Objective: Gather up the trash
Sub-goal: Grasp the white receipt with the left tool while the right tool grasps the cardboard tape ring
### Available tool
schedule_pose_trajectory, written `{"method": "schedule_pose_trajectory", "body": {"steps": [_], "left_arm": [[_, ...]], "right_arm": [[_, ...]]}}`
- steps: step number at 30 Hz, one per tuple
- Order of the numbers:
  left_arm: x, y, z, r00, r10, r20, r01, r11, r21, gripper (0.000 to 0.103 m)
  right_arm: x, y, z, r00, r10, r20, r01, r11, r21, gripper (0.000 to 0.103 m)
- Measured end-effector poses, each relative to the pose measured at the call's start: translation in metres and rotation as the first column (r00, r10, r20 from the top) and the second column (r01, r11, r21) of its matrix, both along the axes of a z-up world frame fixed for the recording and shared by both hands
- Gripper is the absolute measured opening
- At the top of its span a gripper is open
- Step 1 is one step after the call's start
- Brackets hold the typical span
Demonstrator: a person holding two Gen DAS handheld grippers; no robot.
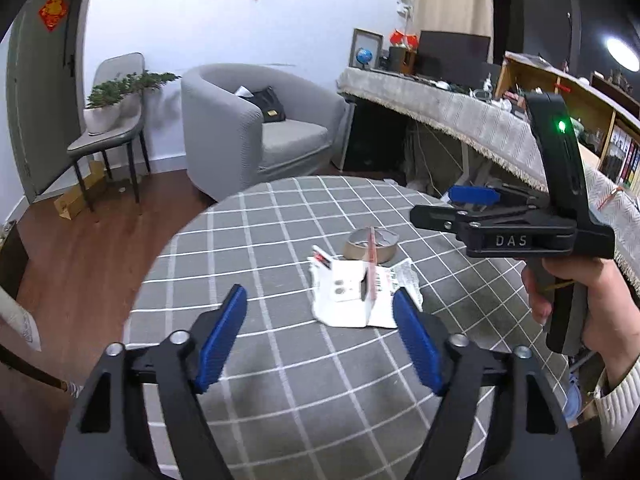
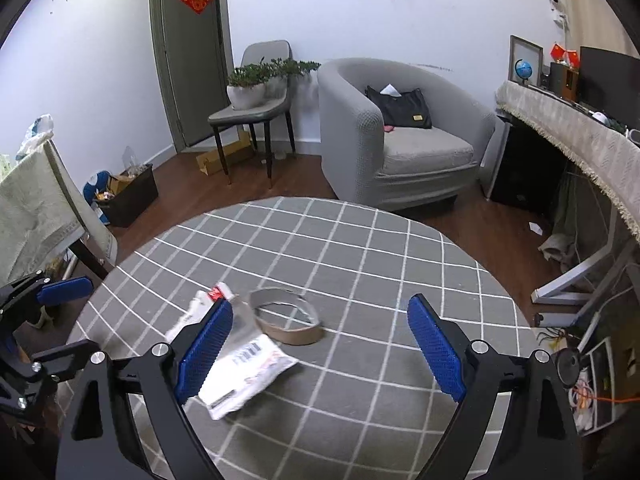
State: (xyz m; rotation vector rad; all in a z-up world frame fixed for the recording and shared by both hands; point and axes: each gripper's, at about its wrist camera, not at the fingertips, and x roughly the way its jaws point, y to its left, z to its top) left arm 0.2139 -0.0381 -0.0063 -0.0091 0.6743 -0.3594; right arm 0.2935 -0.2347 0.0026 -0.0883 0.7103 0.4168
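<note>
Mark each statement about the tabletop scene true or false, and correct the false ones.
1. Both pairs of jaws stand open with nothing between them. True: left gripper, right gripper.
2. The tape roll lies flat on the checked tablecloth. True.
3. The white packaging sits on the armchair. False: it lies on the tablecloth beside the tape roll.
4. A black bag rests on the grey armchair. True.
5. The potted plant stands on the floor. False: it stands on a grey chair.
</note>
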Motion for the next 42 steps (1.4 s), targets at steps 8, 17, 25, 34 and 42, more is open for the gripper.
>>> {"method": "schedule_pose_trajectory", "body": {"steps": [8, 17, 25, 34, 42], "left_arm": [[0.025, -0.033, -0.026, 0.993, -0.071, -0.091, 0.075, 0.996, 0.043, 0.048], [0.036, -0.047, -0.032, 0.988, -0.097, -0.121, 0.102, 0.994, 0.035, 0.028], [0.037, -0.037, -0.035, 0.987, -0.086, -0.138, 0.095, 0.994, 0.058, 0.003], [0.028, 0.004, -0.022, 0.995, -0.003, -0.096, 0.006, 1.000, 0.026, 0.003], [0.015, 0.018, -0.017, 0.997, -0.002, -0.079, 0.006, 0.999, 0.051, 0.003]], "right_arm": [[0.019, -0.007, -0.011, 0.999, 0.030, -0.040, -0.030, 1.000, -0.002, 0.090], [0.023, -0.006, -0.018, 0.992, 0.105, -0.069, -0.105, 0.994, 0.010, 0.090], [0.024, 0.005, -0.018, 0.984, 0.156, -0.089, -0.153, 0.988, 0.036, 0.090], [0.031, 0.027, -0.031, 0.979, 0.161, -0.129, -0.163, 0.987, -0.008, 0.090], [0.040, 0.050, -0.050, 0.973, 0.144, -0.178, -0.159, 0.985, -0.068, 0.075]]}}
